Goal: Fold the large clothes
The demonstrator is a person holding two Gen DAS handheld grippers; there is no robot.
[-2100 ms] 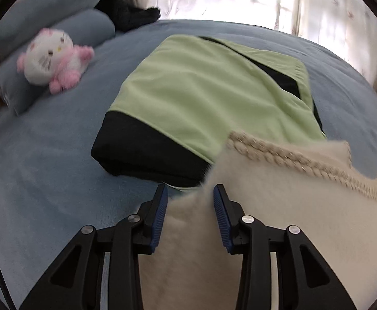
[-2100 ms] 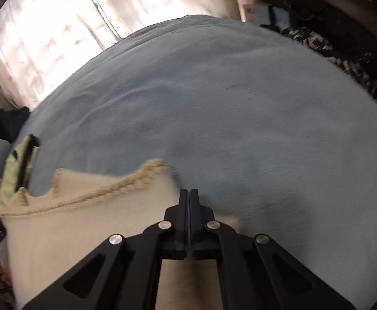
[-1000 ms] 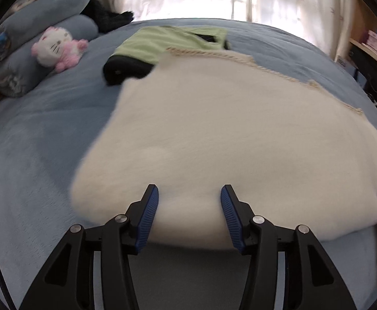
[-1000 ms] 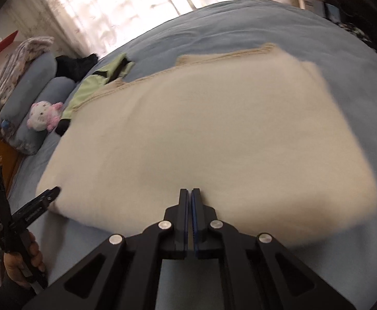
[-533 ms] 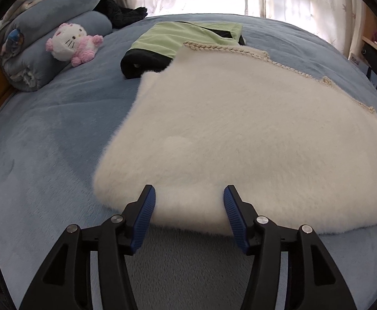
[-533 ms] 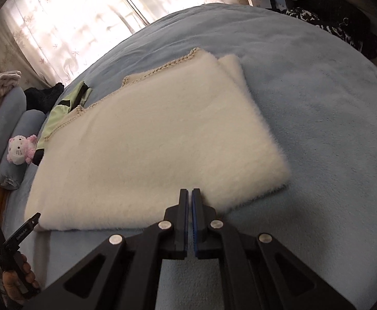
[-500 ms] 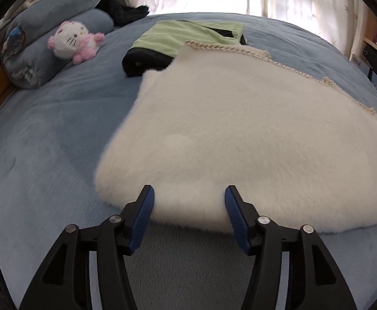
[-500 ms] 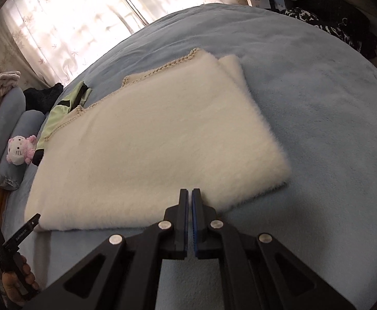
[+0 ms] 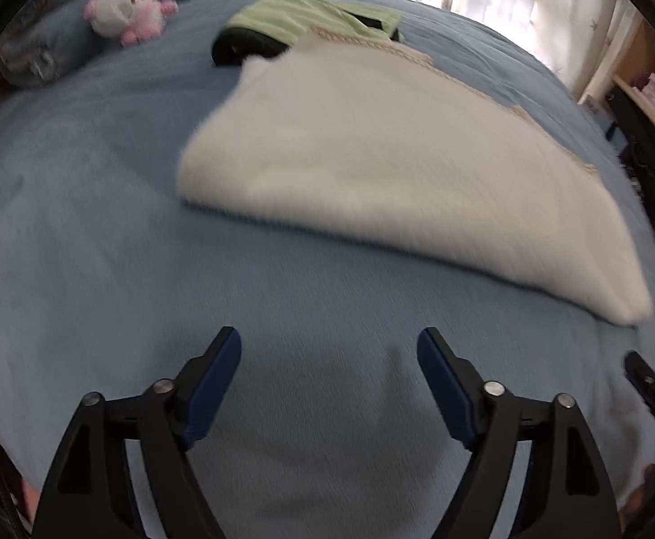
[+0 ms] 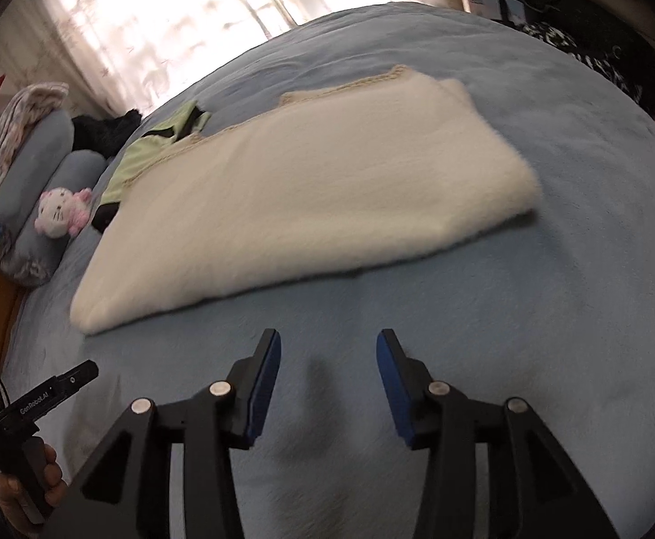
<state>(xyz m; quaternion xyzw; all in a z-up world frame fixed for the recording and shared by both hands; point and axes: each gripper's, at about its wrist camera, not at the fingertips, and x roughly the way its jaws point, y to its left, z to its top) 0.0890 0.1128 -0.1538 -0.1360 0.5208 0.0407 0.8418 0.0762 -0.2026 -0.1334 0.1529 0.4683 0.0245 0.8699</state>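
Both grippers have pulled back off the cream garment since a half-sec ago, and the right one, then pinched shut, now stands spread. Nearest the lens, the left gripper point(image 9: 329, 350) hovers over bare blue bedspread point(image 9: 103, 233) w/ jaws wide apart, nothing between them; the right gripper point(image 10: 327, 350) likewise, jaws parted and empty, its blue pads point(image 10: 262, 386) clear of the cloth. At the right edge of the left view, the tip of the other tool is cut off by the frame; at the far left of the right view, a hand point(image 10: 17, 494) gripping a black handle is only partly visible. Mid-scene, the cream garment point(image 9: 399, 166) lies folded flat on the bed, near edge a soft rounded fold, braided trim along its far edge; motion blur smears its texture. Beyond it, a green-and-black garment point(image 9: 300, 22) sits folded, its right part hidden under the cream piece's far corner. Farther left, a pink-and-white plush toy point(image 9: 125, 9) rests against blue-grey pillows point(image 10: 35, 166). Farthest off, bright curtains point(image 10: 156, 18) wash out; dark items at the right edge are too dim to ID.
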